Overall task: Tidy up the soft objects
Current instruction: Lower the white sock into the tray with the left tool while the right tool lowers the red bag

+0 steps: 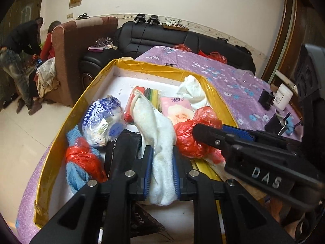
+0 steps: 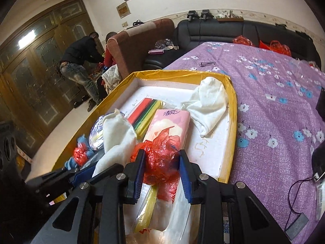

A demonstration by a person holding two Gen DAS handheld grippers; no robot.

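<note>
Left claw (image 1: 161,162) pitched down over the yellow-rimmed tray (image 1: 85,109), blue pads clamped on a white towel (image 1: 156,130) that drapes forward into the tray. Right claw (image 2: 162,169) also pitched down, jaws pressing both sides of a crumpled red plastic bag (image 2: 160,156), just beside the left claw. Bag sits over the near end of a pink tissue pack (image 2: 168,122). Around them in the tray: coloured sheet pack (image 2: 146,109), second white cloth (image 2: 209,103) by the far right rim, blue-white printed bag (image 1: 103,118), blue cloth wrapped with red plastic (image 1: 81,162). Tray sits on a purple floral surface (image 2: 274,93).
</note>
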